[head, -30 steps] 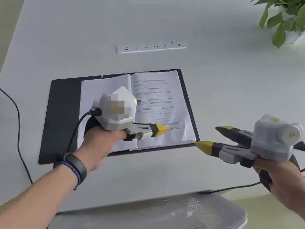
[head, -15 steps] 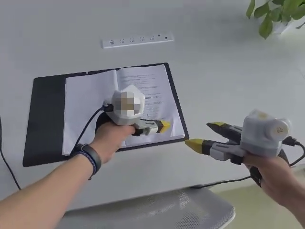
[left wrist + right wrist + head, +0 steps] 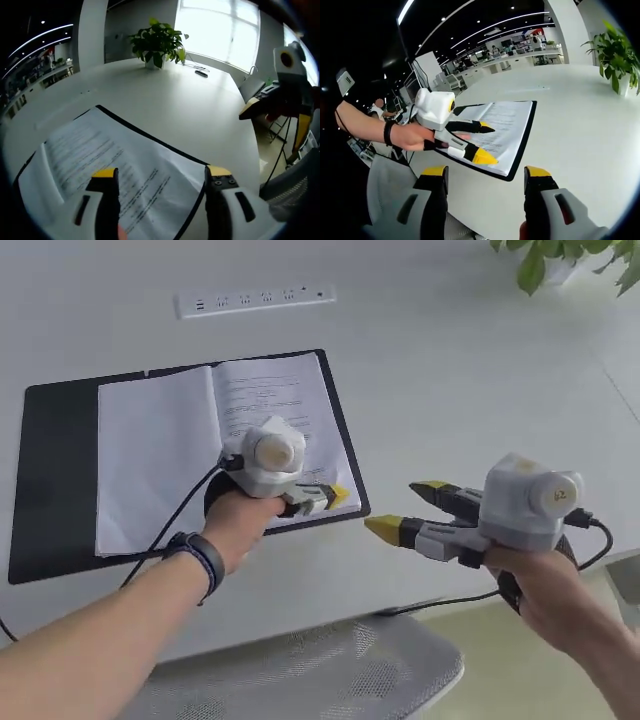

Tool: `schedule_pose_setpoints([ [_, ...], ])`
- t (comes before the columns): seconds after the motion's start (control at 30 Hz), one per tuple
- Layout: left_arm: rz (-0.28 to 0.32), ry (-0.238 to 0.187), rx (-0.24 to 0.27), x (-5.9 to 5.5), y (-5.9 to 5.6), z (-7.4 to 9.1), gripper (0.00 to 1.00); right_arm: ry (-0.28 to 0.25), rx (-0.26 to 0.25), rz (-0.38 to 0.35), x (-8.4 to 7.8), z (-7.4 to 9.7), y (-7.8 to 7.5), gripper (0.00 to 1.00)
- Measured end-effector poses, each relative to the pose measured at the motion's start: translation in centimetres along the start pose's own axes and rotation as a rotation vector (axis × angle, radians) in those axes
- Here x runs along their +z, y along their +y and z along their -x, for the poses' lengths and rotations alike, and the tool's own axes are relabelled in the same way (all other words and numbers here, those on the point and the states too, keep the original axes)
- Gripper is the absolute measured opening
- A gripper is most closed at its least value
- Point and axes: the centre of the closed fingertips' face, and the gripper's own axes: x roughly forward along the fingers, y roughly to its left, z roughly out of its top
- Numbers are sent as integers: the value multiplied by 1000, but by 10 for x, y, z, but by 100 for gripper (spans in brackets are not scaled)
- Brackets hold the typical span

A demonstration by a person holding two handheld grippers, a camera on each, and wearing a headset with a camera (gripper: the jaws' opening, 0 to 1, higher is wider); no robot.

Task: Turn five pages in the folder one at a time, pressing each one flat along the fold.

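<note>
Since a second ago, the left gripper (image 3: 335,498) has slid nearer the lower right corner of the open folder (image 3: 50,470) on the table (image 3: 480,370), jaws apart over the page (image 3: 270,400). The right gripper (image 3: 402,507), also apart and empty, waits just beside; a page turn seems near.

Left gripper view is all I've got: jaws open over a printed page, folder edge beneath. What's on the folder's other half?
Observer: A left-hand page that looks blank and lies flat. Left of it, the folder shows its black inner cover.
Operator: Right gripper jaws?
Observer: In the right gripper view and the head view, the right gripper is open and holds nothing. It is above the table, just off the folder's near right corner.
Operator: Anything past the folder?
Observer: A white power strip lies on the table beyond the folder's far edge.
</note>
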Motion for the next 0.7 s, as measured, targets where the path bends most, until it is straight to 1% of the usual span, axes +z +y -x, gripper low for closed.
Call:
schedule_pose_setpoints([
  [0.1, -24, 25, 7, -5, -2, -5, 69, 1, 2, -3, -1, 0, -3, 60],
  [0.13, -39, 41, 13, -8, -3, -7, 69, 1, 3, -4, -1, 0, -5, 60],
  [0.17, -58, 53, 18, -11, -3, -8, 68, 0, 3, -5, -1, 1, -7, 60],
  [0.2, -94, 55, 34, -12, -1, -8, 67, 0, 3, -6, -1, 1, -8, 60],
  [0.23, -124, 60, 45, -13, -1, -7, 67, -2, 3, -9, 0, 1, -10, 59],
  [0.27, -105, 53, 39, -13, -3, -7, 67, -5, 2, -14, 0, 1, -12, 59],
  [0.3, -102, 50, 38, -13, -2, -7, 67, -6, 2, -18, 0, 1, -13, 59],
  [0.43, -106, 44, 38, -13, 0, -6, 66, -10, 6, -27, -1, -2, -15, 58],
  [0.57, -103, 36, 37, -13, 2, -4, 62, -9, 14, -34, -3, -7, -16, 57],
  [0.7, -97, 34, 32, -13, 1, -3, 61, -13, 26, -43, -1, -12, -16, 56],
])
